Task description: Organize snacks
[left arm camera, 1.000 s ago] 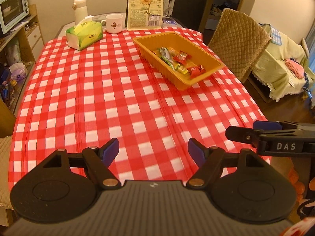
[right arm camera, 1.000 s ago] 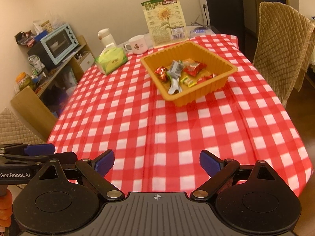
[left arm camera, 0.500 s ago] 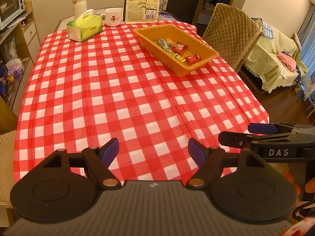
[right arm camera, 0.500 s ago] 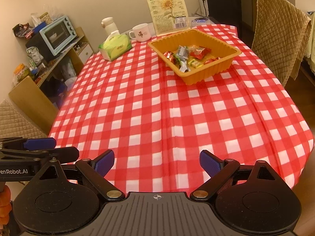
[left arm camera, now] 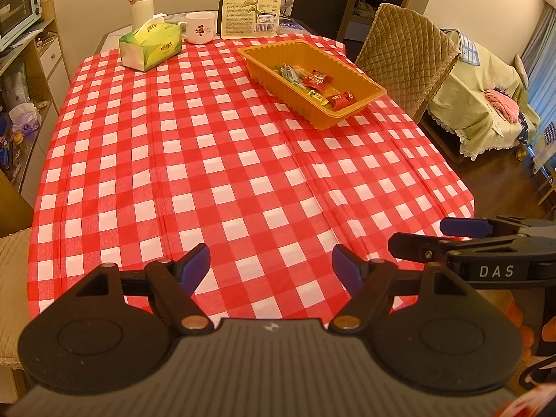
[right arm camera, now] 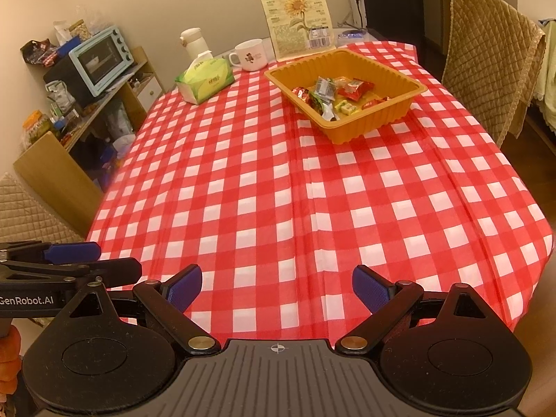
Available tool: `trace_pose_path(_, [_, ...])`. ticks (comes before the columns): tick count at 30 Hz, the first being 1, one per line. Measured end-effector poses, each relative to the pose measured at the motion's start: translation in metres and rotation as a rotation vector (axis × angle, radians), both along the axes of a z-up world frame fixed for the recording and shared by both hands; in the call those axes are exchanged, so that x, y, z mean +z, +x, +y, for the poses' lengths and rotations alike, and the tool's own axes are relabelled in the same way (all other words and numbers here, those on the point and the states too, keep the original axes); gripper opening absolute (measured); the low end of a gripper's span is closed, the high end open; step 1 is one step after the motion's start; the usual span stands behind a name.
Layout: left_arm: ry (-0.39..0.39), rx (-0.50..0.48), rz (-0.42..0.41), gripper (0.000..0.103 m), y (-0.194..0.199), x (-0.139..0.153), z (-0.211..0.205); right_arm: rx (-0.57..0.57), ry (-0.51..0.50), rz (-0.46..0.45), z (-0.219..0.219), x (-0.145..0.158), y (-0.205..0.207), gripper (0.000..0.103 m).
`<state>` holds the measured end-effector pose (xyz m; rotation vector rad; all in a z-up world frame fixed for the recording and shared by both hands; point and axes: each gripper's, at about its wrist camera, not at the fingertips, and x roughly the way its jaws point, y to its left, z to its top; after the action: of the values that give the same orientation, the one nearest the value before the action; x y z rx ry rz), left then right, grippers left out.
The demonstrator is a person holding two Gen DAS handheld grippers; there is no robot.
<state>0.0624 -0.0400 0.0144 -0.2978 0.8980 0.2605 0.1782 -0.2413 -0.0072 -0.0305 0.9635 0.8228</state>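
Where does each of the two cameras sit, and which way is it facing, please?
Left wrist: on the left gripper, facing down the checked table; the right gripper shows alongside.
Right wrist: on the right gripper, same direction; the left gripper shows at left.
Shared: orange tray, tissue box, mug, sunflower seed bag.

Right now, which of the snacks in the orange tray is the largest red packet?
The red packet near the tray's middle, lying flat. It is clearly bigger than the small dark-red candy on the left side and the small red candy by the right wall.
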Motion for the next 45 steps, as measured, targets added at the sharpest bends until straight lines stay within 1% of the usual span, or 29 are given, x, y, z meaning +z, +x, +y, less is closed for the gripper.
trace_pose_path(45, [-0.009,-0.007,0.003,0.076,0.010,-0.001,0.001,-0.005,-0.009,0.008,0.004,-0.003,0.007,0.093])
